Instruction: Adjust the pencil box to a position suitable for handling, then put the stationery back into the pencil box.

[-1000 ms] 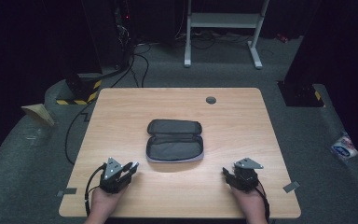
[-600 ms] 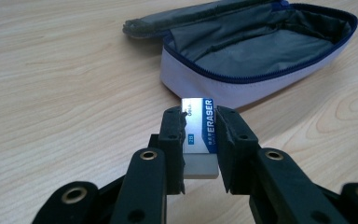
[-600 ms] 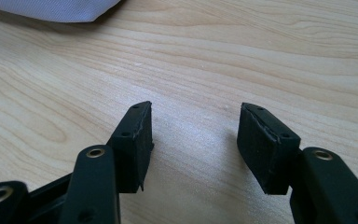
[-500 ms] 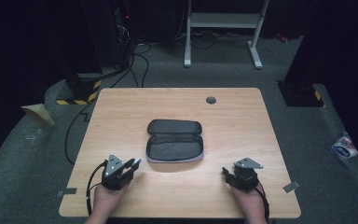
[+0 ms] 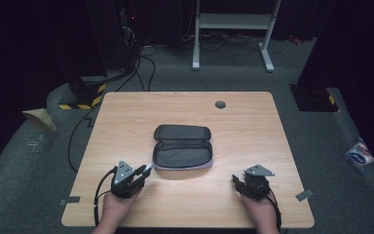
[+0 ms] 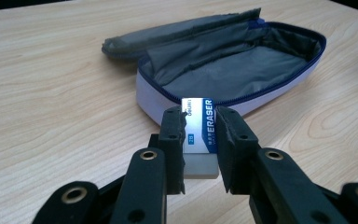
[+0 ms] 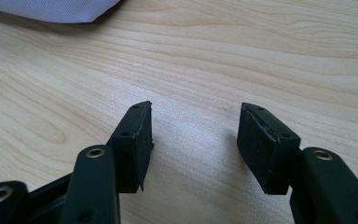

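We note 1 eraser (image 6: 196,135), white rectangular block w/ blue-white printed sleeve, clamped between jaws of left gripper (image 6: 198,140), held near 1 pencil case (image 6: 242,70): soft grey fabric, oval, unzipped, blue zip edge, pale outer wall, apparently empty. Right gripper (image 7: 193,144): jaws apart, nothing between, over bare table (image 7: 261,56), 1 light wood-grain top, smooth, rectangular.

left gripper (image 5: 145,170) with eraser (image 6: 198,135), nearer pencil case (image 5: 182,152)
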Available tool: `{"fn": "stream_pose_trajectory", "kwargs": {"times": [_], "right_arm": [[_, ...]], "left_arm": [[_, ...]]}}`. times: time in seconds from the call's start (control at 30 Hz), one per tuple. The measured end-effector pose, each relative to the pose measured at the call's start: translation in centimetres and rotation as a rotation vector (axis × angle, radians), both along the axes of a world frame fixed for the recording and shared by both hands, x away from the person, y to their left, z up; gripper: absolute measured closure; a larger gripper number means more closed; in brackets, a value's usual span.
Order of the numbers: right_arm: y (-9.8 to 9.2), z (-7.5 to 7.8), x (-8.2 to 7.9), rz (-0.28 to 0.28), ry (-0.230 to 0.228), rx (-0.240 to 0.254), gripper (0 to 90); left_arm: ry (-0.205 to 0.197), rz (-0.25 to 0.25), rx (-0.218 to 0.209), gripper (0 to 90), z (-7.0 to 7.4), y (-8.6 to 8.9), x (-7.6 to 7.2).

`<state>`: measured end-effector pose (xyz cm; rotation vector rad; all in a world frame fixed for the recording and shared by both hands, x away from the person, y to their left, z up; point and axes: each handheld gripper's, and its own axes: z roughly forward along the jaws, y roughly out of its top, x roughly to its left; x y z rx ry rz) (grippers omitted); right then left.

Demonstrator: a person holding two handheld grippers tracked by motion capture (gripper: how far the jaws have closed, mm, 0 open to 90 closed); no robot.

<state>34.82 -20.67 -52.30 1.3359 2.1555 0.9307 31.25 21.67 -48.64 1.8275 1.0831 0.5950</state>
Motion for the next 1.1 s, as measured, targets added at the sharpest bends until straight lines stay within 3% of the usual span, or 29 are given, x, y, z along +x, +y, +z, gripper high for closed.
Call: {"fn": "stream_pose_trajectory", "kwargs": {"times": [0.5,1.1], "right_arm": [[0.0,0.0,0.0,-0.003,0.001,0.000,45.0],[0.0,0.0,0.1,0.001,0.001,0.001,44.8]], "left_arm": [[-0.039,0.000,-0.026,73.0,2.1,-0.4,1.2],[-0.012,-0.039,-0.028,73.0,2.9,-2.9,3.5]]}}
